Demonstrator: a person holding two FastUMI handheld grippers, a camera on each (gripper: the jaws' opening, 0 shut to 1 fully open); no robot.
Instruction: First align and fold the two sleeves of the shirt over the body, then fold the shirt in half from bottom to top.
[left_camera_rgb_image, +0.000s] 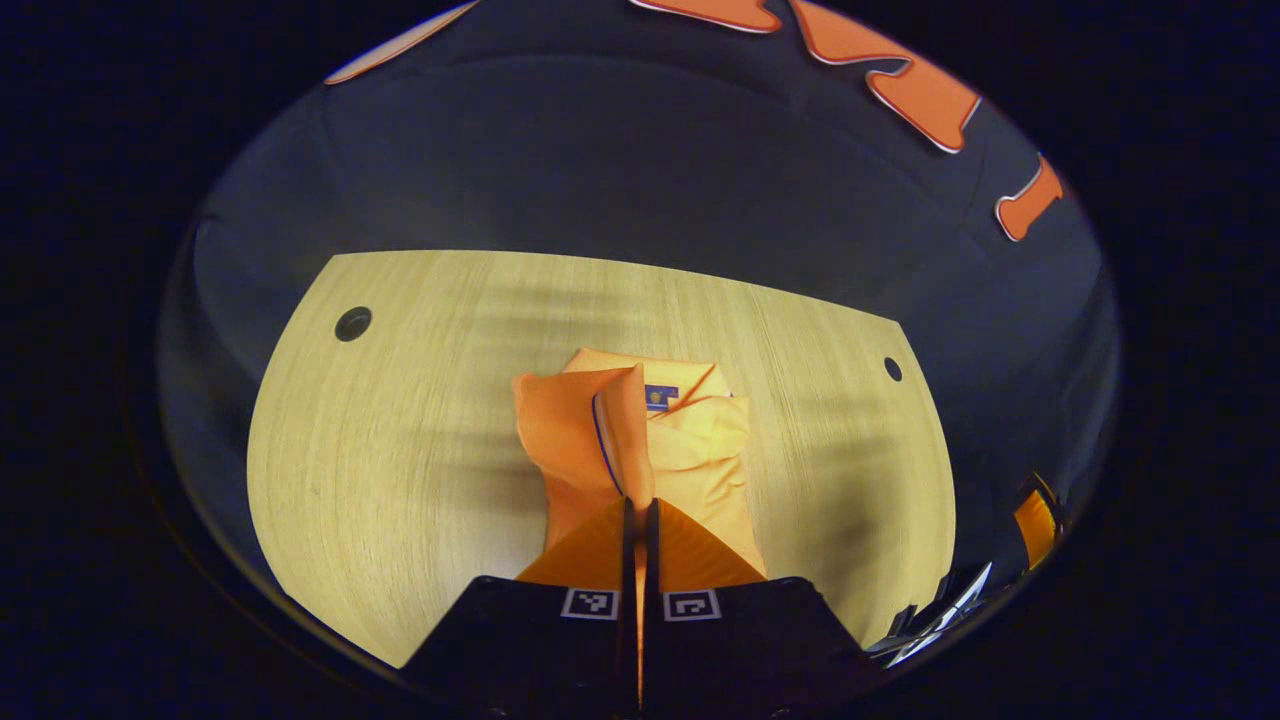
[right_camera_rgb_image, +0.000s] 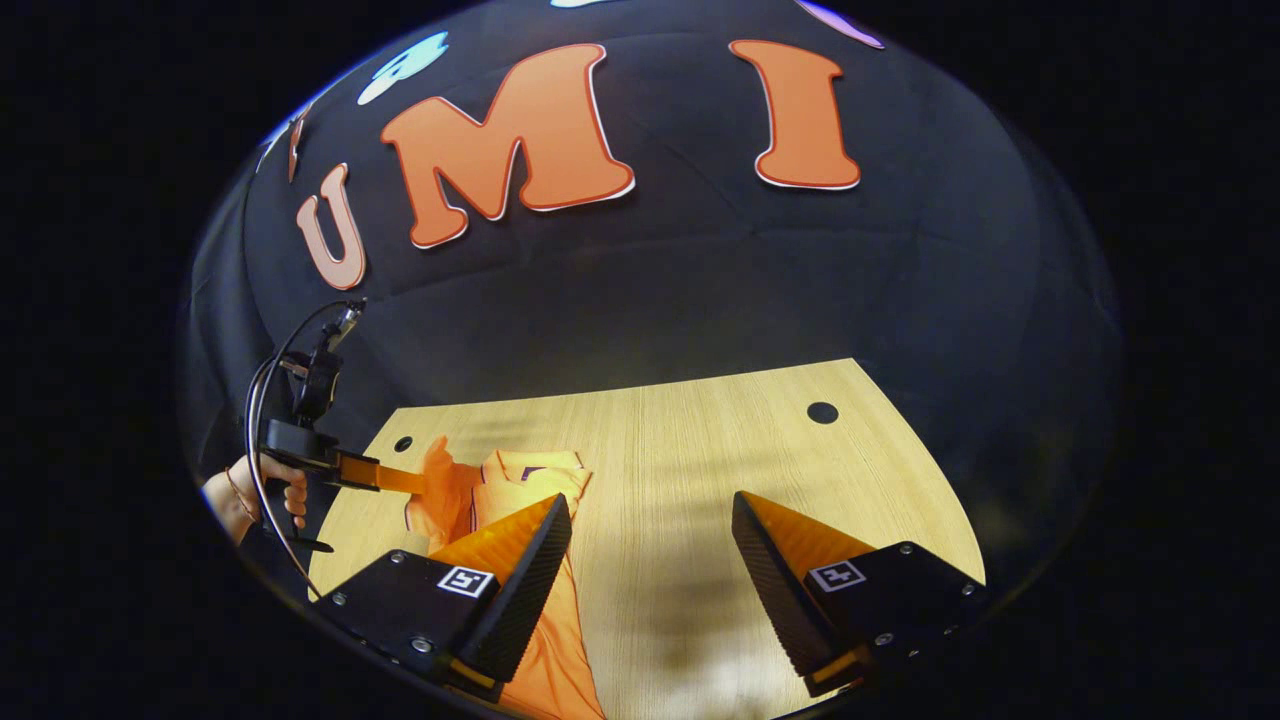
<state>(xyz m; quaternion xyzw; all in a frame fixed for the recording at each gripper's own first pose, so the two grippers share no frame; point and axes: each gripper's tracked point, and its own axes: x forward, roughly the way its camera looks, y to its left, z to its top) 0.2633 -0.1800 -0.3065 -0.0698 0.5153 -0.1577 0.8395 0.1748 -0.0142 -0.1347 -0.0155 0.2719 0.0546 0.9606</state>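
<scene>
My left claw (left_camera_rgb_image: 638, 520) is pinched tight on a sleeve (left_camera_rgb_image: 585, 435) of the orange shirt (left_camera_rgb_image: 700, 450), both fingers pressing the cloth, and the sleeve stands lifted off the desk (left_camera_rgb_image: 400, 430) like a flap. The shirt lies near the middle of the desk, collar end away from me, with its body running down towards my left claw. In the right gripper view I see that same claw (right_camera_rgb_image: 400, 480) out to the side, a hand (right_camera_rgb_image: 265, 490) behind it, holding the raised sleeve (right_camera_rgb_image: 440, 490) above the shirt (right_camera_rgb_image: 530, 480).

My right claw (right_camera_rgb_image: 650, 545) hangs wide and holds nothing, above bare desk (right_camera_rgb_image: 700, 450) just beside the shirt's edge.

I judge this to be the first step, the sleeve fold. The lifted sleeve is not yet laid flat on the body. Whether the other sleeve is already folded I cannot tell; the cloth there looks bunched.

Next I should carry the sleeve across and lower it onto the body, keeping its edge lined up with the shirt's side, then let go only once it lies flat. My right claw is free to press the body down so the shirt does not drag. The bottom-to-top fold comes after.
</scene>
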